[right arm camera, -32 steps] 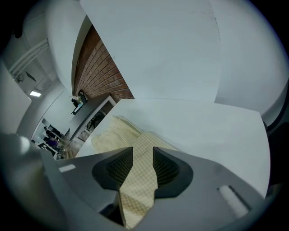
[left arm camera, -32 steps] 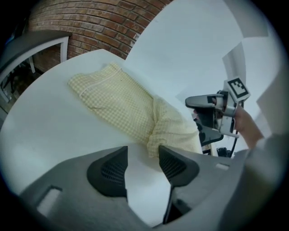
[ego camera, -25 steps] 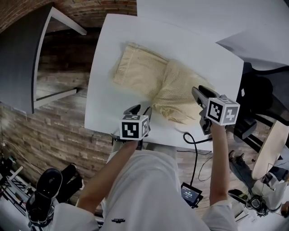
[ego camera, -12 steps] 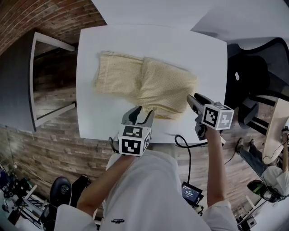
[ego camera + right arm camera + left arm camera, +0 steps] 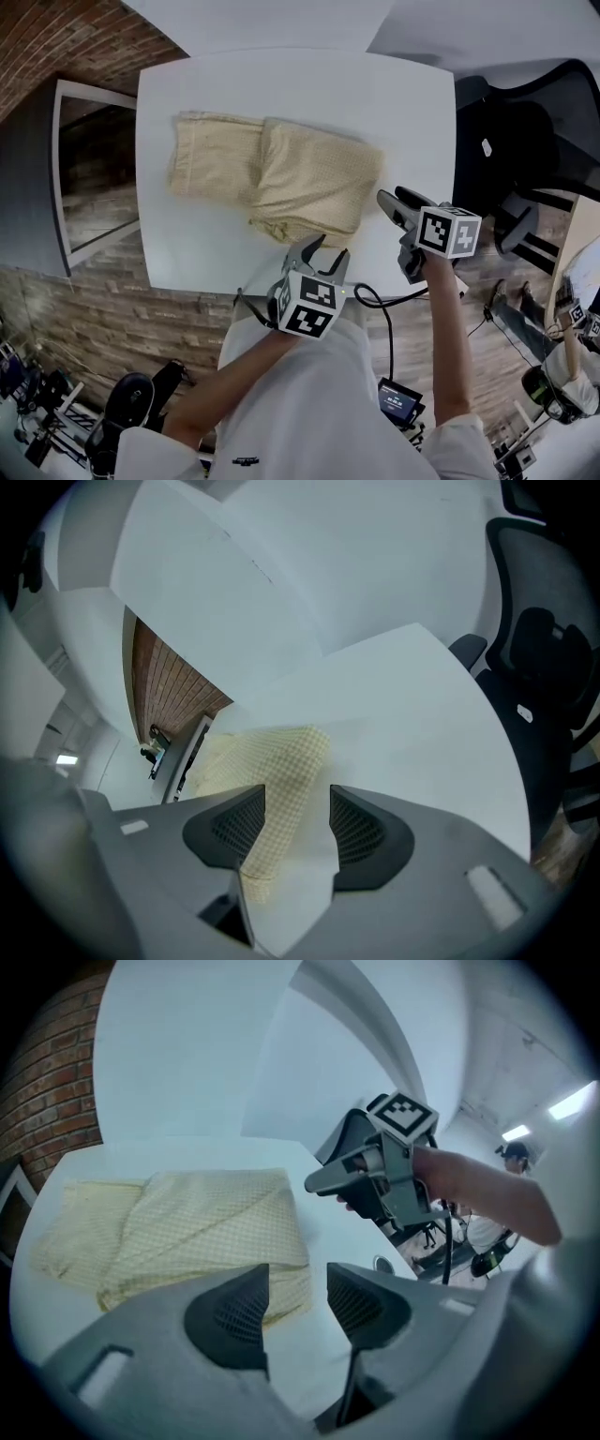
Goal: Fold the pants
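The pale yellow checked pants (image 5: 281,173) lie folded over on the white table (image 5: 412,103), one layer doubled onto the other. My left gripper (image 5: 321,251) hovers at the table's front edge, just off the pants' near hem, open with nothing between its fingers. In the left gripper view the pants (image 5: 187,1222) lie ahead to the left. My right gripper (image 5: 392,197) stands a little to the right of the pants. Its jaws have just been opening, and the pads press on nothing. The right gripper view has the pants (image 5: 272,757) showing through the gap of the right gripper (image 5: 298,822).
A black office chair (image 5: 511,141) stands right of the table. A grey table frame (image 5: 84,169) and a brick wall sit at the left. More white tabletops (image 5: 281,19) adjoin at the far side. A black cable (image 5: 375,300) hangs at the front edge.
My left gripper has swung right along the front edge and rolled. The right gripper has come off the pants' right edge with its jaws wider. The pants lie still.
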Demonstrator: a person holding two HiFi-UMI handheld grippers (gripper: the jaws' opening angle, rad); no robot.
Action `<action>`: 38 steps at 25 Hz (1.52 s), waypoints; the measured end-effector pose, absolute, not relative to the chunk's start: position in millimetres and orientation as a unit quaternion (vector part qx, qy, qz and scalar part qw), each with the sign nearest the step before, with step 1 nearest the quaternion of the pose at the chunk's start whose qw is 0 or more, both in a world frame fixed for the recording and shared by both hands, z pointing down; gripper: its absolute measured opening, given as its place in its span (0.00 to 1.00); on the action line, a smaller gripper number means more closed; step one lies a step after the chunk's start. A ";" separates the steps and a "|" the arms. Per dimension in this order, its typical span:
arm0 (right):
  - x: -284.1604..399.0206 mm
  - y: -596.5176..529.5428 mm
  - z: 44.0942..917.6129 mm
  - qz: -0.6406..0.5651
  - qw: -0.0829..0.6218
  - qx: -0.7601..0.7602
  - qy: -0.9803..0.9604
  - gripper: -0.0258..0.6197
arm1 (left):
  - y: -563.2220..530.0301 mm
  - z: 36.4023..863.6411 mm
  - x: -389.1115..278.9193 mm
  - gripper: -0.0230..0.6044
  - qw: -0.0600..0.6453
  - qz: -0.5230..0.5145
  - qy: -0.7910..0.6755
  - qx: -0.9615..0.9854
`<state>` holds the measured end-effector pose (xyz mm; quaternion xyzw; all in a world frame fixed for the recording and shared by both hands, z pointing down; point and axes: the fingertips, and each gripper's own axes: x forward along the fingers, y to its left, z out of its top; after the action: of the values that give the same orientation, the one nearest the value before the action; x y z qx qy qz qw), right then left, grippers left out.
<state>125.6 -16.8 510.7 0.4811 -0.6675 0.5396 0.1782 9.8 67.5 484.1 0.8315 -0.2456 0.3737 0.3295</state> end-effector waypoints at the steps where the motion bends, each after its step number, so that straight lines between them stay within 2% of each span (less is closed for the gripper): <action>1: 126.7 -18.5 513.1 0.546 0.173 0.475 -0.668 0.39 | 71.5 488.1 18.7 0.36 0.326 0.381 -0.238 0.832; 6: 123.5 -40.1 525.0 0.564 0.159 0.438 -0.682 0.40 | 75.7 507.8 50.5 0.39 0.310 0.406 -0.241 0.825; 11: 111.6 -55.1 541.0 0.594 0.137 0.402 -0.683 0.40 | 70.5 544.7 62.9 0.48 0.289 0.435 -0.280 0.805; 14: 106.4 -55.6 550.1 0.604 0.145 0.384 -0.683 0.39 | 66.7 556.8 62.5 0.48 0.260 0.453 -0.314 0.793; 15: 105.8 -55.4 552.1 0.606 0.149 0.382 -0.682 0.37 | 65.7 558.5 61.0 0.45 0.254 0.456 -0.325 0.789; 18: 101.4 -53.9 554.1 0.600 0.163 0.374 -0.688 0.21 | 65.5 561.8 53.8 0.19 0.288 0.440 -0.342 0.778; 20: 98.4 -54.3 552.0 0.590 0.173 0.372 -0.695 0.13 | 64.8 560.7 50.9 0.11 0.311 0.429 -0.338 0.778; 30: 130.6 -30.5 525.4 0.561 0.191 0.382 -0.709 0.11 | 89.7 525.9 78.0 0.08 0.343 0.390 -0.267 0.812; 36: 161.1 -13.7 496.1 0.534 0.199 0.410 -0.712 0.11 | 107.2 488.4 97.2 0.08 0.427 0.321 -0.207 0.820; 38: 165.4 -11.6 484.8 0.526 0.201 0.417 -0.714 0.11 | 107.9 476.4 99.7 0.08 0.435 0.307 -0.192 0.825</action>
<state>165.4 -11.6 484.8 0.4171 -0.7137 0.5256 0.2009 99.7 107.9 476.4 0.8246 -0.1924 0.3070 0.4346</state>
